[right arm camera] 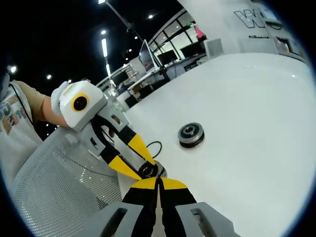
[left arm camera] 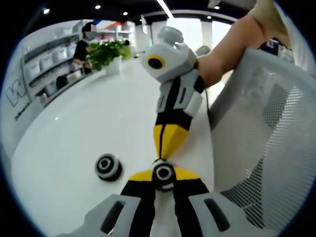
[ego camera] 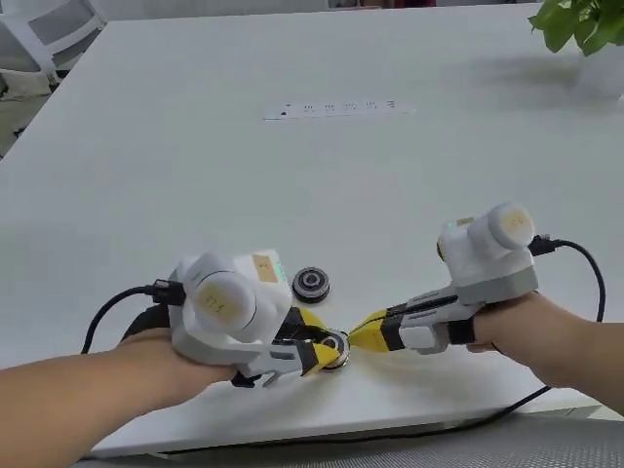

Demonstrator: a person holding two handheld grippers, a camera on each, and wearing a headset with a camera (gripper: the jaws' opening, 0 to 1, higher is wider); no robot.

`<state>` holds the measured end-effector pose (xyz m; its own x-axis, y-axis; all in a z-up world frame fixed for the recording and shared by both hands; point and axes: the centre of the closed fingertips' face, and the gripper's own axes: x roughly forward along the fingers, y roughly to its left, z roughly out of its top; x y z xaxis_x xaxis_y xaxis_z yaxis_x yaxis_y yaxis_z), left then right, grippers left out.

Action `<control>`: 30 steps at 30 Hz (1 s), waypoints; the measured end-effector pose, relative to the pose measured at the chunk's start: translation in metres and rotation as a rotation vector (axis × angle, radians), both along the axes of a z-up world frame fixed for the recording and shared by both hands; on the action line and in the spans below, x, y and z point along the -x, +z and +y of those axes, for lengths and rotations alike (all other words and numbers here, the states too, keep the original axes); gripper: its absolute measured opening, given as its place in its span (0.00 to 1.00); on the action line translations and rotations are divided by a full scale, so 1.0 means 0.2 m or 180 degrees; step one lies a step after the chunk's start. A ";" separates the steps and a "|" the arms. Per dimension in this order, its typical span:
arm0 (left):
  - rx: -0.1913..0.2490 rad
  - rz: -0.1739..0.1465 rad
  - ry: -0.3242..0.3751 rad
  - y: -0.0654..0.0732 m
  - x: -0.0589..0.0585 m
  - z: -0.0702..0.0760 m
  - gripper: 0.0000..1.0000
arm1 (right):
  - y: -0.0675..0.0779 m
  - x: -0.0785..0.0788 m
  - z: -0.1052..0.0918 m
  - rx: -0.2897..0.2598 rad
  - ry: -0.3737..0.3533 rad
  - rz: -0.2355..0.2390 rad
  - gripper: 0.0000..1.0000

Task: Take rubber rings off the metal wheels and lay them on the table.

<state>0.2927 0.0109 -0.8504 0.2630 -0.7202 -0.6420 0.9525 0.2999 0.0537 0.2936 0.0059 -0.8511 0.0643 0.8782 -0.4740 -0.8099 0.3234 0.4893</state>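
A small metal wheel with a black rubber ring (ego camera: 334,349) is held just above the table's near edge, and my left gripper (ego camera: 326,353) is shut on it. In the left gripper view that wheel (left arm camera: 163,174) sits between my yellow tips (left arm camera: 163,178). My right gripper (ego camera: 355,337) comes in from the right with its jaws together, the tips against the wheel's rim (right arm camera: 148,170). Whether they pinch the ring is hidden. A second ringed wheel (ego camera: 310,283) lies flat on the white table, also seen in the gripper views (left arm camera: 108,167) (right arm camera: 191,133).
A white power strip (ego camera: 336,107) lies far back on the table (ego camera: 195,175). A plant (ego camera: 580,24) stands at the back right and a white chair (ego camera: 49,39) at the back left. Cables trail from both grippers over the front edge. A grey mesh chair (left arm camera: 266,128) is behind me.
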 end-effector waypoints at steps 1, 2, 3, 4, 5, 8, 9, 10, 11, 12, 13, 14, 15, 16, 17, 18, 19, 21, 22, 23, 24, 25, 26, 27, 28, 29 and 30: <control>0.0000 -0.0001 0.0001 0.00 0.00 0.00 0.13 | 0.00 0.00 0.00 -0.0012 0.0003 0.0000 0.00; 0.0000 -0.0001 0.0002 0.00 0.00 0.00 0.13 | 0.01 0.01 0.00 -0.0027 0.0000 0.0010 0.00; -0.0001 -0.0005 0.0002 0.00 0.00 0.00 0.13 | 0.01 0.01 0.01 -0.0033 -0.0006 0.0016 0.00; -0.0002 -0.0006 0.0002 0.00 0.00 0.00 0.13 | 0.01 0.01 0.01 -0.0041 -0.0004 0.0021 0.00; -0.0007 -0.0001 0.0002 0.00 0.00 0.00 0.13 | 0.01 0.01 0.01 -0.0049 -0.0008 0.0040 0.00; -0.0014 0.0013 0.0019 0.00 0.00 0.00 0.13 | 0.02 0.02 0.01 -0.0068 -0.0026 0.0094 0.00; -0.0009 0.0026 0.0038 0.00 0.00 0.00 0.13 | 0.02 0.02 0.01 -0.0077 -0.0024 0.0107 0.00; -0.0010 0.0025 0.0036 0.00 0.00 0.00 0.13 | 0.02 0.02 0.01 -0.0082 -0.0020 0.0110 0.00; -0.0018 0.0023 0.0035 0.00 0.00 0.00 0.13 | 0.02 0.01 0.01 -0.0104 -0.0019 0.0135 0.00; -0.0027 0.0020 0.0035 0.00 0.00 0.00 0.13 | 0.03 0.02 0.02 -0.0127 -0.0012 0.0147 0.00; -0.0033 0.0013 0.0030 0.00 0.00 0.00 0.13 | 0.04 0.03 0.03 -0.0143 0.0008 0.0141 0.00; -0.0039 0.0000 0.0022 0.00 0.00 0.00 0.13 | 0.04 0.04 0.04 -0.0142 0.0032 0.0135 0.00; -0.0039 0.0000 0.0023 0.00 0.00 0.00 0.12 | 0.04 0.04 0.04 -0.0137 0.0051 0.0121 0.00; -0.0039 -0.0002 0.0021 0.00 0.00 0.00 0.12 | 0.04 0.04 0.04 -0.0135 0.0067 0.0115 0.00; -0.0039 -0.0005 0.0017 0.00 0.00 0.00 0.12 | 0.04 0.04 0.05 -0.0131 0.0080 0.0108 0.00; -0.0040 -0.0008 0.0014 0.00 0.00 0.00 0.12 | 0.04 0.04 0.05 -0.0133 0.0087 0.0103 0.00; -0.0039 -0.0007 0.0015 0.00 0.00 0.00 0.12 | 0.04 0.05 0.05 -0.0139 0.0091 0.0103 0.00; -0.0041 -0.0012 0.0003 0.00 0.00 0.00 0.12 | 0.04 0.05 0.05 -0.0150 0.0095 0.0116 0.00; -0.0042 -0.0012 -0.0001 0.00 0.00 0.00 0.12 | 0.04 0.05 0.05 -0.0156 0.0100 0.0121 0.00; -0.0042 -0.0011 -0.0006 0.00 0.00 0.00 0.12 | 0.04 0.05 0.05 -0.0158 0.0106 0.0121 0.00; -0.0042 -0.0014 -0.0012 0.00 0.01 0.00 0.12 | 0.04 0.05 0.05 -0.0163 0.0113 0.0124 0.00; -0.0042 -0.0014 -0.0015 0.00 0.01 0.00 0.12 | 0.04 0.05 0.05 -0.0166 0.0118 0.0125 0.00; -0.0043 -0.0015 -0.0020 0.00 0.01 -0.01 0.12 | 0.04 0.05 0.05 -0.0167 0.0131 0.0122 0.00; -0.0044 -0.0015 -0.0022 0.00 0.01 -0.01 0.12 | 0.04 0.05 0.05 -0.0173 0.0141 0.0123 0.00; -0.0043 -0.0014 -0.0024 0.00 0.01 -0.01 0.12 | 0.04 0.05 0.05 -0.0180 0.0150 0.0131 0.00; -0.0043 -0.0015 -0.0026 0.00 0.01 -0.01 0.12 | 0.04 0.06 0.05 -0.0186 0.0168 0.0129 0.00; -0.0045 -0.0017 -0.0032 0.00 0.01 -0.01 0.12 | 0.04 0.06 0.05 -0.0190 0.0184 0.0133 0.00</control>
<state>0.2903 0.0094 -0.8505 0.2592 -0.7137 -0.6508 0.9551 0.2895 0.0630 0.2814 0.0164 -0.8429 -0.0060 0.9067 -0.4218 -0.8049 0.2459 0.5400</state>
